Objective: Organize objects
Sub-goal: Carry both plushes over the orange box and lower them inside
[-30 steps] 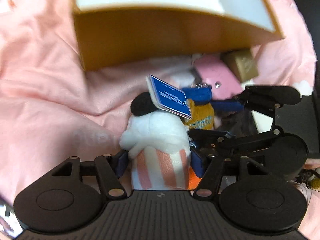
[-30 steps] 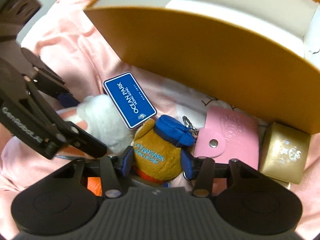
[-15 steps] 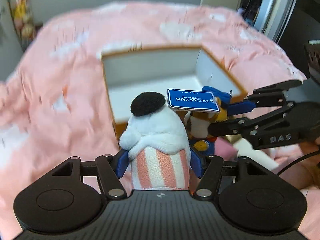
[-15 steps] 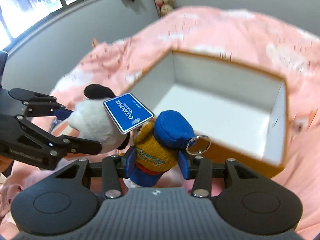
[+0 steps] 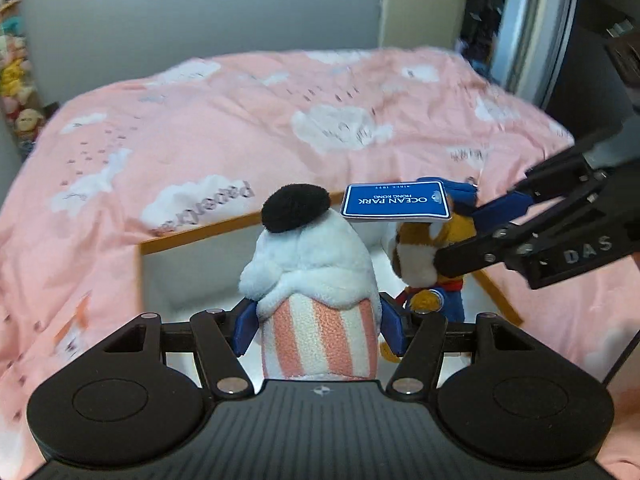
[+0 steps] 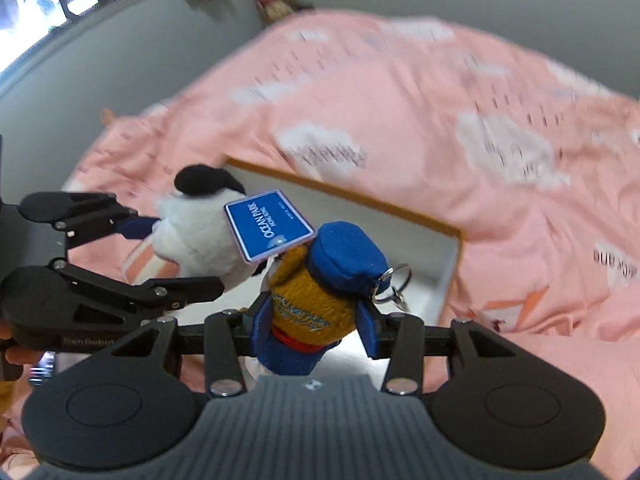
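Broadly, the pink bed [image 5: 240, 120] with its white cloud print fills both views, and on it sits the open box [image 5: 192, 236], orange-rimmed with pale inner walls, which serves as the landmark. Above the box's near edge the left hand-held gripper [image 5: 316, 322] is clamped on the striped plush [image 5: 316, 280], its blue pads pressing either side of the pink-and-white striped base; the toy has a fluffy white upper body and a black pom-pom top. Just beside it, also over the box's opening, the right hand-held gripper [image 6: 312, 320] is closed around the sailor plush [image 6: 316, 300], a mustard-coloured figure with a blue cap, blue lower body and red trim. Both toys look light, soft and squashy, so a grip low on the body seems best. Smaller still, a blue card tag [image 6: 268, 224] reading OCEAN PARK juts between the two toys, and a metal key ring [image 6: 394, 284] dangles off the cap, free to swing or snag.
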A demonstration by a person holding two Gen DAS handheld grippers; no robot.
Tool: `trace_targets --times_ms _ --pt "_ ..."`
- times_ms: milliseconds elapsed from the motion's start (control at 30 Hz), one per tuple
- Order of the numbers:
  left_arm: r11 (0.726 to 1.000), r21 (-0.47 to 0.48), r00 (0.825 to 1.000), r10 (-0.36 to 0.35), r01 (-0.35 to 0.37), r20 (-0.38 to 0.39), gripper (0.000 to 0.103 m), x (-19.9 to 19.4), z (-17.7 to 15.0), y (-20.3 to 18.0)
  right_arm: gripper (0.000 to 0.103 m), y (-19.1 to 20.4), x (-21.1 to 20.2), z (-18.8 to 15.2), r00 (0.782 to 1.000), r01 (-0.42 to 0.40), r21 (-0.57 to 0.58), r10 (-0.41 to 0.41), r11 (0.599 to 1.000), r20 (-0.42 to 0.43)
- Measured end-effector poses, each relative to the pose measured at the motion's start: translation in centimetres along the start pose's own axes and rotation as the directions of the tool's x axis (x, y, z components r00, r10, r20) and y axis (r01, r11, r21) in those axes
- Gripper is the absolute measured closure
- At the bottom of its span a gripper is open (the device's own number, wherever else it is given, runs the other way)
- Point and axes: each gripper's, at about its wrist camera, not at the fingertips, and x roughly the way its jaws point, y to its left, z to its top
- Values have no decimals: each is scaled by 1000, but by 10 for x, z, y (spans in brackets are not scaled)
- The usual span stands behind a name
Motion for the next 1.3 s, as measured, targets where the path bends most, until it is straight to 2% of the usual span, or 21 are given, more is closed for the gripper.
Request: trace_targets --times_ms 100,233,300,367,400,433,500,567,700,867,967,1067,1133,1167,1300 --pt "998 66 998 20 -16 -63 32 38 -1 -6 57 -19 28 -1 996 39 -9 -40 999 -85" --pt "997 78 990 1 10 -144 32 79 -1 -4 57 -35 59 -2 985 58 -27 -61 998 -161" --pt "992 122 982 40 -18 -184 32 96 -1 -9 57 -41 74 -1 979 64 -39 -70 997 -191" --pt "987 104 948 149 -124 -282 32 116 1 -7 57 -44 90 3 971 80 -67 -93 995 -218" --pt "985 80 937 173 -156 -303 32 120 2 -2 57 -43 95 4 967 89 -82 -106 993 -230" --pt "982 74 937 185 -171 -295 32 120 3 0 57 -44 99 5 963 101 -89 -119 991 -243" --pt "980 99 948 192 -172 -253 32 116 4 -1 57 -46 108 8 958 109 -93 -129 990 -257" --pt "983 119 959 163 -138 -231 32 114 5 -4 57 -48 111 10 960 96 -101 -118 990 -254" --pt "985 149 968 114 -81 -225 32 118 1 -14 56 -54 118 16 963 99 -81 -116 992 -243" --pt "992 123 974 65 -39 -215 31 122 3 -24 56 -57 126 18 968 101 -109 -123 989 -219" --pt "987 156 967 75 -37 -242 29 130 10 -34 54 -56 130 19 966 111 -135 -139 985 -216" --pt "988 149 964 70 -32 -256 27 134 11 -35 50 -53 131 17 968 114 -172 -148 979 -204" --pt "993 114 959 42 -10 -279 25 134 11 -30 48 -52 129 16 970 120 -181 -154 976 -189" --pt "997 83 956 23 1 -293 25 133 12 -27 43 -52 126 17 970 122 -178 -155 976 -185" --pt "1000 -11 948 -31 29 -318 25 123 13 -18 41 -53 110 17 976 131 -175 -158 976 -149"
